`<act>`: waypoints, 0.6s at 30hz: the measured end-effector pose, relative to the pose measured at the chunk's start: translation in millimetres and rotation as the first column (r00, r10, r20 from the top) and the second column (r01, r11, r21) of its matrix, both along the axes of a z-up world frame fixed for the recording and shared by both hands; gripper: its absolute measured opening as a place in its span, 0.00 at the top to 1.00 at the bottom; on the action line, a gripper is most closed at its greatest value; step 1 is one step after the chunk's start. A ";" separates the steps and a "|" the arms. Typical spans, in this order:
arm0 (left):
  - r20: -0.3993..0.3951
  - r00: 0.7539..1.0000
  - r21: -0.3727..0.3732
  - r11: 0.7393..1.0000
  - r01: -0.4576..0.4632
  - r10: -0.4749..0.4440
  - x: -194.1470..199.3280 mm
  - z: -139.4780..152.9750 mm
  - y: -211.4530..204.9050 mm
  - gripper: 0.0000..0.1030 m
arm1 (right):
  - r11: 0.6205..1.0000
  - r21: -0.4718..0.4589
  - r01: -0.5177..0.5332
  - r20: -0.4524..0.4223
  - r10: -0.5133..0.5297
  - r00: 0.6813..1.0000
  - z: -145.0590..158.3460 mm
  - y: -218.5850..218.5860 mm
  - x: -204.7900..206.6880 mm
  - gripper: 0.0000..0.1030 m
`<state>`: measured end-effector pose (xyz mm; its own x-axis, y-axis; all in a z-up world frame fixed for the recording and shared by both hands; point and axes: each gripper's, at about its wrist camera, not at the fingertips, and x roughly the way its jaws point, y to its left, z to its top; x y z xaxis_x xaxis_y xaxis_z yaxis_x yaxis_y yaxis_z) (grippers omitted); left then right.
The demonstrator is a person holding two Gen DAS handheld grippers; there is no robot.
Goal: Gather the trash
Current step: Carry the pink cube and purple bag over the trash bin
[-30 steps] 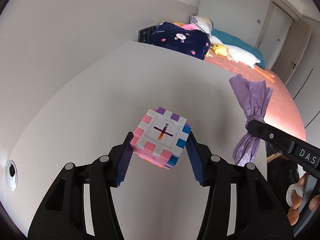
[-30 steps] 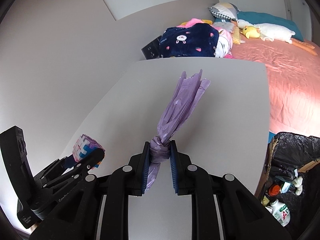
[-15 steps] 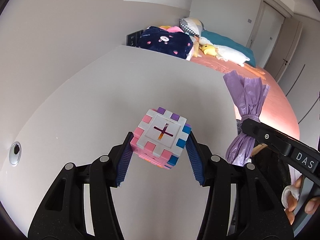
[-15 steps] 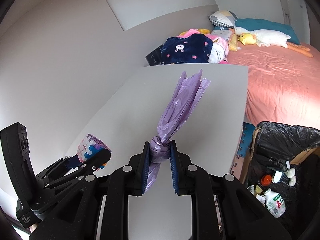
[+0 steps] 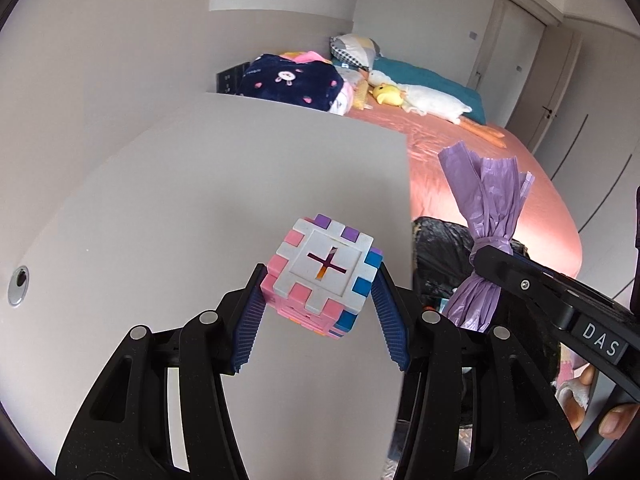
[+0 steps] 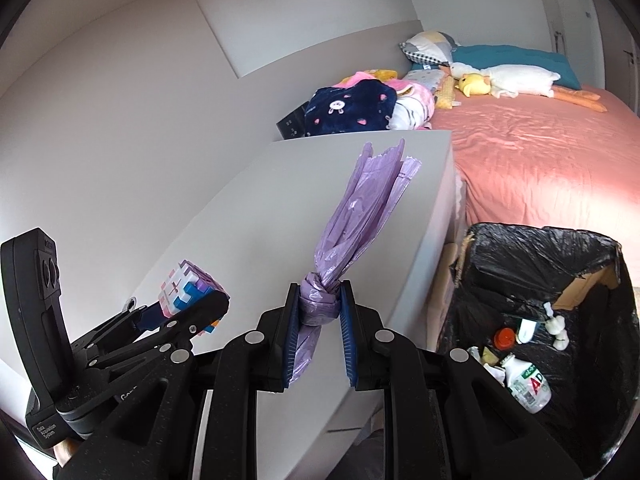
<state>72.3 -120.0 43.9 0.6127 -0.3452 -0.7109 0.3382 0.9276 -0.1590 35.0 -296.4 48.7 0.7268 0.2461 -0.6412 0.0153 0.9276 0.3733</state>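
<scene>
My left gripper (image 5: 320,300) is shut on a pink, white and blue puzzle cube (image 5: 324,276) and holds it above the white table (image 5: 200,200). The cube also shows in the right wrist view (image 6: 188,294). My right gripper (image 6: 319,312) is shut on the knot of a purple plastic bag (image 6: 356,224), held in the air over the table's right edge; the bag also shows in the left wrist view (image 5: 488,216). A bin lined with a black bag (image 6: 552,280) stands on the floor to the right, with bottles and scraps inside.
A bed with a pink sheet (image 6: 540,160) lies beyond the table, with a navy blanket (image 6: 352,108), pillows and plush toys on it. A round metal grommet (image 5: 18,290) sits in the table at left. A white wall runs along the left.
Both grippers have moved right toward the table's right edge with their loads still held. The black-lined bin has come further into view.
</scene>
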 end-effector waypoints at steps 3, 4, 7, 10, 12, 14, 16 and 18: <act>-0.002 1.000 -0.001 1.000 0.021 -0.021 -6.7 0.1 -12.9 0.50 | 1.000 -0.001 0.025 0.002 -0.025 1.000 0.4 -13.6 -10.3 0.80; -0.002 1.000 0.000 1.000 0.030 -0.030 -8.9 -0.1 -17.6 0.50 | 0.999 -0.002 0.032 0.003 -0.032 0.999 0.6 -17.3 -13.6 0.80; -0.005 0.998 0.000 0.998 0.055 -0.055 -11.5 -1.3 -31.9 0.50 | 0.998 -0.004 0.055 0.002 -0.055 0.998 0.4 -30.0 -22.0 0.80; -0.008 0.997 0.003 0.997 0.080 -0.080 -16.1 -1.9 -45.4 0.50 | 0.997 -0.001 0.078 0.001 -0.078 0.997 -0.4 -44.3 -29.3 0.80; -0.011 0.995 0.006 0.995 0.097 -0.096 -18.6 -2.4 -54.9 0.50 | 0.995 0.000 0.096 0.001 -0.096 0.995 -1.4 -54.5 -34.2 0.80; -0.014 0.994 0.007 0.994 0.111 -0.111 -20.1 -2.6 -64.0 0.50 | 0.994 0.002 0.111 0.000 -0.111 0.994 -2.4 -62.7 -37.6 0.80; -0.016 0.992 0.009 0.992 0.127 -0.126 -22.0 -2.6 -73.7 0.50 | 0.991 0.006 0.131 -0.001 -0.131 0.991 -3.4 -73.0 -41.7 0.80; -0.018 0.990 0.012 0.990 0.141 -0.141 -22.7 -2.8 -82.4 0.50 | 0.989 0.010 0.149 -0.002 -0.149 0.989 -4.0 -82.2 -44.9 0.80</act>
